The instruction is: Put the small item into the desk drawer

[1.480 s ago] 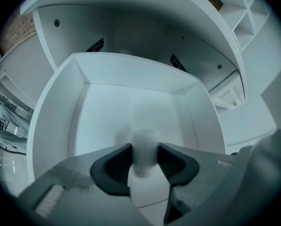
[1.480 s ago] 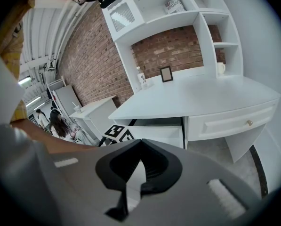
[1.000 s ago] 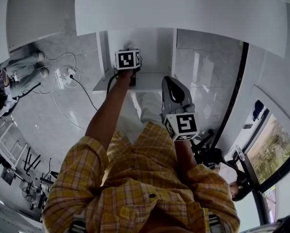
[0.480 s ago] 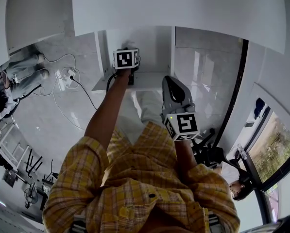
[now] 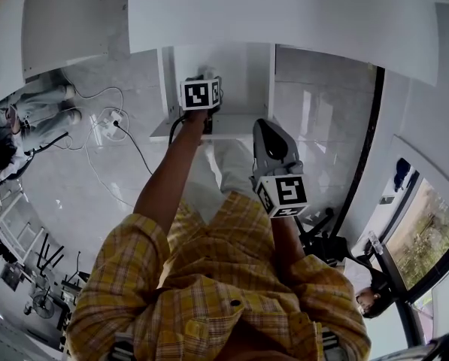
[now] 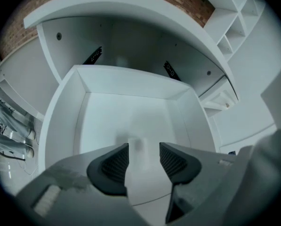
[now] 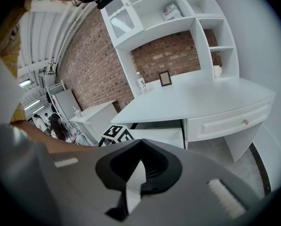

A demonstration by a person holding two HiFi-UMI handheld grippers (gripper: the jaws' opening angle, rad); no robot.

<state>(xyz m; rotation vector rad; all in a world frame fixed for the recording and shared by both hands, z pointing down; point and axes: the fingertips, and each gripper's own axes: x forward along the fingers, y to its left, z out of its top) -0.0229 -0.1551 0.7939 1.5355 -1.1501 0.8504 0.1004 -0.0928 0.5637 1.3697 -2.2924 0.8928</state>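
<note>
The left gripper hangs over the open white desk drawer, its jaws spread wide and clamping nothing. A small pale item, blurred, shows between the tips against the drawer floor, clear of both pads. To its right, the right gripper is held back from the desk, its jaws closed together and empty.

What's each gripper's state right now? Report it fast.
Left gripper: jaws open over the drawer, gripping nothing.
Right gripper: jaws closed, empty.
</note>
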